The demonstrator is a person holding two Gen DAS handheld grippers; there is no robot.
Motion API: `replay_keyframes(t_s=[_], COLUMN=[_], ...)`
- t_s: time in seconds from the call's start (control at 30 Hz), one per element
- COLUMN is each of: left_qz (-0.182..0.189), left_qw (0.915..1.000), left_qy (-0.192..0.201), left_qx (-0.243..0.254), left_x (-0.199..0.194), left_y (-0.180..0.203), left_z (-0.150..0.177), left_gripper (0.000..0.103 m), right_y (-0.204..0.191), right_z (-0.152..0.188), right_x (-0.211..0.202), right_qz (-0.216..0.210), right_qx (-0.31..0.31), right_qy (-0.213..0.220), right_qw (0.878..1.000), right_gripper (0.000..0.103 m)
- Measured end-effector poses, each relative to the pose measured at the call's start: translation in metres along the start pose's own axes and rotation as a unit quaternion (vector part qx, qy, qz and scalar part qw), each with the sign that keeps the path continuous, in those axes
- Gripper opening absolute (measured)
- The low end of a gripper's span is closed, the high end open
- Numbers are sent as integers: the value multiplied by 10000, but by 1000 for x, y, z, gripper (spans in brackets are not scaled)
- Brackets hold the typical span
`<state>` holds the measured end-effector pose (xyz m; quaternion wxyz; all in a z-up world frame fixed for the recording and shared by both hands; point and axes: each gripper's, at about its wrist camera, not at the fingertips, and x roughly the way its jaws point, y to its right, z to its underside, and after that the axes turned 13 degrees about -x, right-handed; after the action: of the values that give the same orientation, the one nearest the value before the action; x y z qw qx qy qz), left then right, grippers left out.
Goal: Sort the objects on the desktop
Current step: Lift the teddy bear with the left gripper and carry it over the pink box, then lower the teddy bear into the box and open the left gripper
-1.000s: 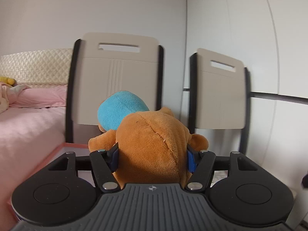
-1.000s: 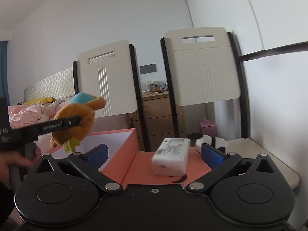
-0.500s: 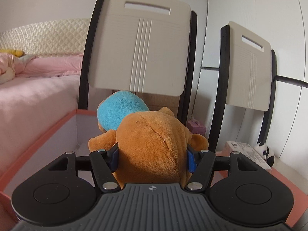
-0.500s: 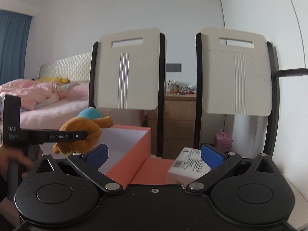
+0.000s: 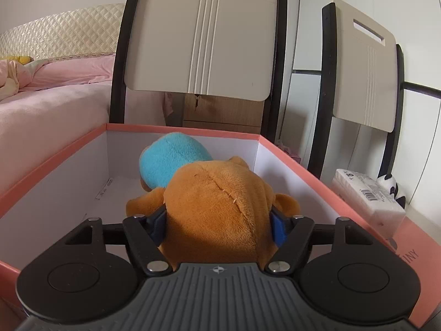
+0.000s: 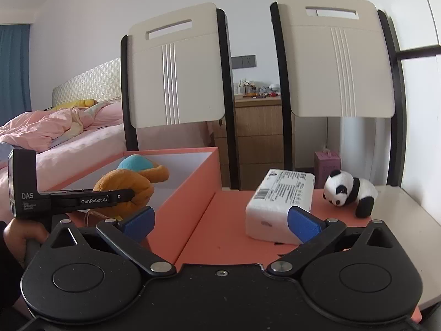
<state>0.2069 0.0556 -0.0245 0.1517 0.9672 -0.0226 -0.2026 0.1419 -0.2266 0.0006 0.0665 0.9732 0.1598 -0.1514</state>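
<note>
My left gripper [image 5: 217, 224] is shut on an orange plush toy [image 5: 217, 209] with a blue cap and holds it over the open pink box [image 5: 52, 160], low between its walls. The right wrist view shows the same toy [image 6: 129, 184] and the left gripper [image 6: 121, 197] at the box's [image 6: 193, 182] near end. My right gripper [image 6: 220, 220] is open and empty, above the pink lid [image 6: 228, 234]. A white tissue pack [image 6: 281, 201] lies on the lid by the right fingertip. A small panda plush [image 6: 348, 191] stands to its right.
Two white chair backs [image 6: 176, 77] [image 6: 339, 66] stand behind the table. A bed with pink bedding [image 6: 55, 138] is at left. A wooden drawer unit [image 6: 256, 132] and a small purple box [image 6: 328, 165] are behind. The white table edge [image 6: 408, 220] is at right.
My left gripper has lowered the orange plush toy into the pink box. My right gripper has tilted down and moved nearer the tissue pack, still open.
</note>
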Motion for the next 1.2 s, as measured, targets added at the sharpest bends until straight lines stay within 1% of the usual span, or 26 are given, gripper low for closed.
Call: replay_keyframes(t_s=[0.03, 0.1, 0.13, 0.17, 0.27, 0.37, 0.5, 0.7, 0.93, 1.03, 1.2], left_qz=[-12, -28, -5, 17, -33, -81, -56, -84, -65, -34, 44], left_qw=[10000, 10000, 10000, 9999, 9996, 9995, 9996, 9992, 9991, 9994, 9999], left_qy=[-11, 8, 9, 36, 102, 96, -118, -333, -381, -281, 68], left_qx=[-5, 77, 90, 128, 264, 303, 264, 218, 177, 186, 130], left_x=[1, -1, -2, -4, -8, -9, -9, -9, -18, -23, -42], left_y=[0, 2, 3, 4, 9, 11, 10, 11, 13, 13, 16], left_z=[0, 2, 3, 4, 8, 11, 7, 5, 8, 11, 16], left_gripper=[80, 86, 87, 91, 93, 93, 93, 93, 93, 93, 93], right_y=[1, 1, 1, 1, 2, 2, 4, 5, 2, 1, -2], right_z=[1, 2, 3, 3, 5, 7, 8, 9, 9, 9, 7], right_x=[-1, -2, -3, -3, -4, -5, -6, -4, -1, -1, -1], right_qz=[5, 21, 28, 18, 6, -5, 26, 33, 20, 15, 13], right_qx=[19, 17, 19, 35, 64, 97, 44, 16, -10, -25, -1], right_qy=[-15, -39, -56, -73, -135, -189, -213, -259, -276, -283, -234], right_qw=[10000, 10000, 10000, 10000, 9999, 9998, 9998, 9997, 9996, 9996, 9997], right_gripper=[102, 102, 102, 102, 102, 102, 102, 102, 102, 102, 102])
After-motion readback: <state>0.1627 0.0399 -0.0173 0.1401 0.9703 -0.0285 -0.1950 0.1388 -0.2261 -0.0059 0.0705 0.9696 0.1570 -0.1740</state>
